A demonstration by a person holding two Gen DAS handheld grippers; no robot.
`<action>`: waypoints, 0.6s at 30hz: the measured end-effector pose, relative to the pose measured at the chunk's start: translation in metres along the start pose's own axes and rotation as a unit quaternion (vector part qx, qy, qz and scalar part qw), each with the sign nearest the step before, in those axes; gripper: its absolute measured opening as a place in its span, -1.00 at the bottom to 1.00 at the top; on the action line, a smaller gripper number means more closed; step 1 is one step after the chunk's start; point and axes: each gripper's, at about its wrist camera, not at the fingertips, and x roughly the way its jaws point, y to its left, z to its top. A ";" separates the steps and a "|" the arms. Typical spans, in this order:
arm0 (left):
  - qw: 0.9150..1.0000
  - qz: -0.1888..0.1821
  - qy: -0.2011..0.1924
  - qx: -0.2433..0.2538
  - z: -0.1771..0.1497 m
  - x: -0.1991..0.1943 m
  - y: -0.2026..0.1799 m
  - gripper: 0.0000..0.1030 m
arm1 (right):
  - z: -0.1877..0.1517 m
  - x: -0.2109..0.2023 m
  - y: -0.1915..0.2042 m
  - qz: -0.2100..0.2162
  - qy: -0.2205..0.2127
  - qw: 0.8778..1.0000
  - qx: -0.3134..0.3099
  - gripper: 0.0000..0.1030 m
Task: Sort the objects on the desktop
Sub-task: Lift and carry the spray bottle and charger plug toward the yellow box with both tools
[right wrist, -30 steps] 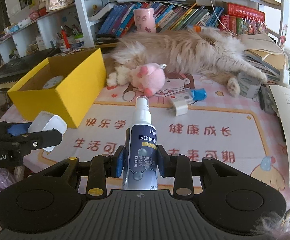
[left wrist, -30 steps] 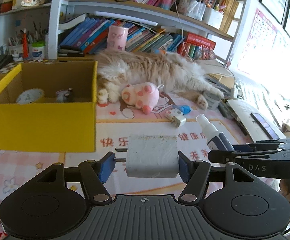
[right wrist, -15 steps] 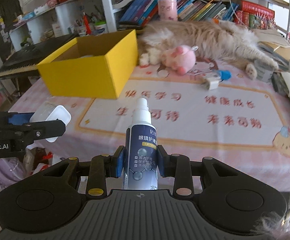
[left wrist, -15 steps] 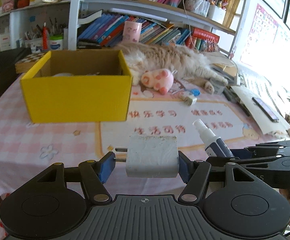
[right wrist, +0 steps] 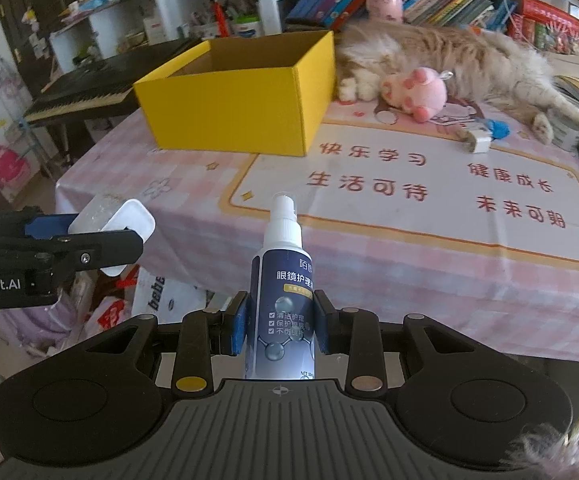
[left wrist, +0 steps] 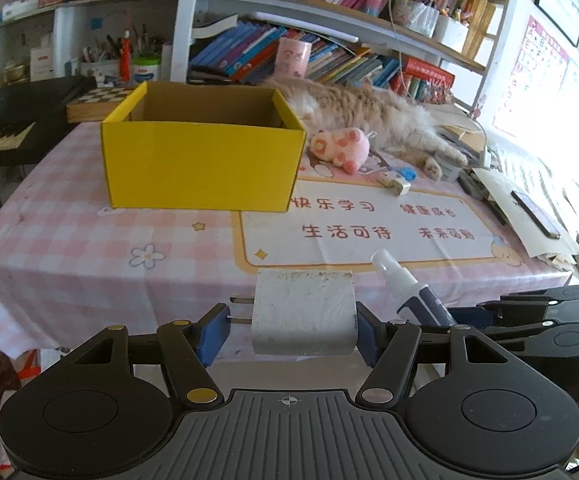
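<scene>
the left gripper (left wrist: 287,334) pinches the white charger (left wrist: 303,312) and the right gripper (right wrist: 279,326) pinches the upright spray bottle (right wrist: 283,300), both off the near table edge, with the yellow box (left wrist: 203,168) ahead, nearer the left.

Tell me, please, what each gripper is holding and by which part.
The left gripper holds a white charger, pinched end to end: one pad on its prongs, the other on the opposite end. The right gripper holds a spray bottle by its lower body.
</scene>
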 end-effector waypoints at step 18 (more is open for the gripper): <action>1.000 0.014 -0.024 -0.004 -0.003 -0.012 0.005 0.26 | -0.002 -0.005 0.018 0.013 -0.011 0.999 -0.034 -0.41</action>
